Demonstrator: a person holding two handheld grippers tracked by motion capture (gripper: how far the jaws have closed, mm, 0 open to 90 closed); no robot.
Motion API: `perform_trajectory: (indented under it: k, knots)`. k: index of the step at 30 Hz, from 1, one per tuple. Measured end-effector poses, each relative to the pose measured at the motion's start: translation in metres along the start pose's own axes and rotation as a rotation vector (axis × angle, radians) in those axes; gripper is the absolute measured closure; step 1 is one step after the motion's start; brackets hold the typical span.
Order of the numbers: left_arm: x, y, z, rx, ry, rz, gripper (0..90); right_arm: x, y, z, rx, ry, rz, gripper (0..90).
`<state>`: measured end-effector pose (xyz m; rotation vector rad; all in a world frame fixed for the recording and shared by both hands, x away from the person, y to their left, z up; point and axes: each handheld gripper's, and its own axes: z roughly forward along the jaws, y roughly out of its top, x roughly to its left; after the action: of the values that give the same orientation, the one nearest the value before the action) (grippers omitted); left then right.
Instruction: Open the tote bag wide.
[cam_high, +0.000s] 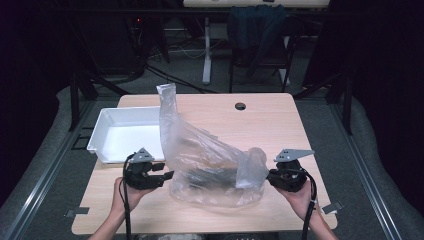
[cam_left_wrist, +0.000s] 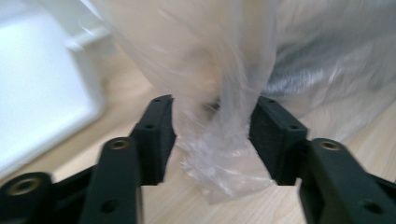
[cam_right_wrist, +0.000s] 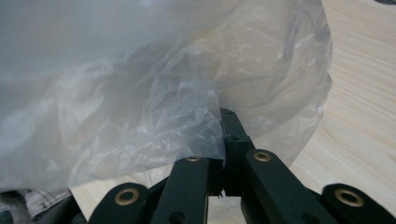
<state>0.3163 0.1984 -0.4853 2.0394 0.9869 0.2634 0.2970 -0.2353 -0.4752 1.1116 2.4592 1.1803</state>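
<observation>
the clear plastic bag (cam_high: 210, 165) lies near the front edge of the table (cam_high: 280, 125), between the two grippers, one tall end standing up beside the white tray (cam_high: 120, 131) at the left edge. the right gripper (cam_high: 272, 176) is clenched on a fold of the bag's right side. the left gripper (cam_high: 167, 175) has its jaws apart, a loose twist of film between them, not pinched. to do this well, close the left jaws squarely on that twist before pulling. something dark sits inside the bag; what it is i cannot tell. the tray holds nothing.
</observation>
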Motion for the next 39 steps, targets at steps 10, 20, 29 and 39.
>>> perform_trajectory:
  k: [10, 20, 29, 39]
  knots:
    - [-0.007, 0.039, 0.019, -0.052, 0.012, -0.021, 50.9, 0.000, 0.000, 0.011, 0.039, 0.002, -0.016, 90.0]
    - [-0.009, 0.010, 0.043, 0.046, -0.007, 0.038, 89.2, -0.006, -0.005, 0.017, 0.070, -0.009, 0.030, 89.9]
    - [-0.006, -0.003, 0.032, 0.066, -0.003, 0.029, 89.4, -0.007, -0.009, 0.015, 0.064, -0.041, 0.013, 48.6]
    - [-0.003, -0.004, 0.043, 0.086, -0.013, 0.020, 89.2, 0.022, -0.003, -0.003, -0.058, -0.048, -0.107, 50.8]
